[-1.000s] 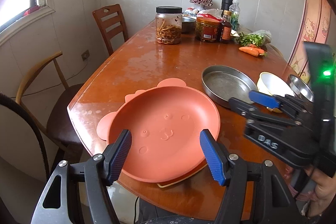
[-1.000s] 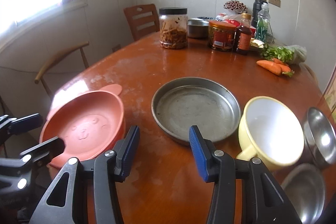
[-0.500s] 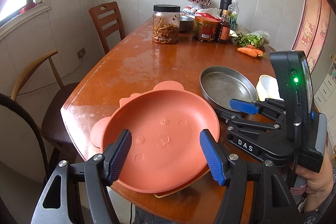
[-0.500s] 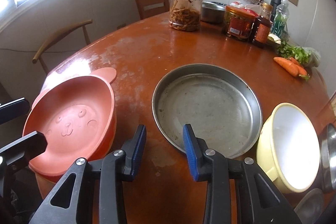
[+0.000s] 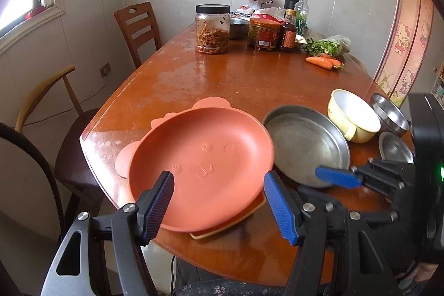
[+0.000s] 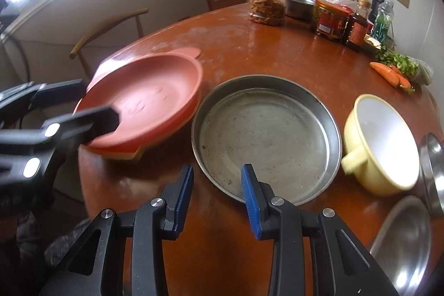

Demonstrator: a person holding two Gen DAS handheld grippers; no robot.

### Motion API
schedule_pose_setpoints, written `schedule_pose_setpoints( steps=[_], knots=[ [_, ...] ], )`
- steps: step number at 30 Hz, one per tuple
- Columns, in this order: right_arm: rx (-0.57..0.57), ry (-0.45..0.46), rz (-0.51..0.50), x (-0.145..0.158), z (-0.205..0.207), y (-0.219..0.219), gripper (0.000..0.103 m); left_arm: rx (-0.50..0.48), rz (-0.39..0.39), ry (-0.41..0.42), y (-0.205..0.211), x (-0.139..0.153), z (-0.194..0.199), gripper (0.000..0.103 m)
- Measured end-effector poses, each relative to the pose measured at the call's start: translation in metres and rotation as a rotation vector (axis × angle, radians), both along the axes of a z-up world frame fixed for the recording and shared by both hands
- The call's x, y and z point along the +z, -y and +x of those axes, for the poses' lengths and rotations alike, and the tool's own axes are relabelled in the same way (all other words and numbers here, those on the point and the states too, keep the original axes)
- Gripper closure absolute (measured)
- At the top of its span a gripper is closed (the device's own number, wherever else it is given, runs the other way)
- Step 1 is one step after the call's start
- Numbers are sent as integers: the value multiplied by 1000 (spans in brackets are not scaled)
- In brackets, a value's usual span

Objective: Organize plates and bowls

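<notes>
An orange bear-face plate (image 5: 202, 162) lies at the table's near left edge on a tan plate (image 5: 222, 229); it also shows in the right wrist view (image 6: 144, 104). My left gripper (image 5: 219, 201) is open, its fingers on either side of the plate's near rim. A round metal pan (image 6: 266, 135) sits right of the plate. My right gripper (image 6: 217, 193) is open, just in front of the pan's near rim. A yellow bowl (image 6: 385, 146) and steel bowls (image 6: 402, 240) stand further right.
Jars (image 5: 212, 28), bottles (image 5: 288, 29), a steel bowl, greens and carrots (image 5: 322, 61) stand at the far end of the brown table (image 5: 222, 79). Chairs (image 5: 136, 29) stand along the left side. The table's near edge lies right below both grippers.
My right gripper has narrowed its opening and moved closer to the pan's near rim. My left gripper has pulled back slightly, staying open around the orange plate.
</notes>
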State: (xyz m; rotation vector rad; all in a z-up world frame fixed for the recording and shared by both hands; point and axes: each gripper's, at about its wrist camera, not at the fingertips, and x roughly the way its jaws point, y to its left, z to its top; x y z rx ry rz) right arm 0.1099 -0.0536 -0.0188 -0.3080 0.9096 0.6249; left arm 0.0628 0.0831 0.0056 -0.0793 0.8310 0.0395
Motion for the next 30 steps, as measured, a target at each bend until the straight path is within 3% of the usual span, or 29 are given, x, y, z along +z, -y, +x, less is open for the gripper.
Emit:
schedule_pose_setpoints(
  steps=[18,22,26,30],
  knots=[
    [77,-17,33,4,-98,32,66,-72,39,-21,39,-3,-27,36],
    [13,18,74,19,-104,49,65,-82,49,-16,46,-3,-30,36],
    [-90,62,122,34,-106,76,57,-80,42,-14,47,-3,-28,36],
    [-174,36,156,32,-104,94,54,-82,33,-30,50,-8,-23,36]
  ],
)
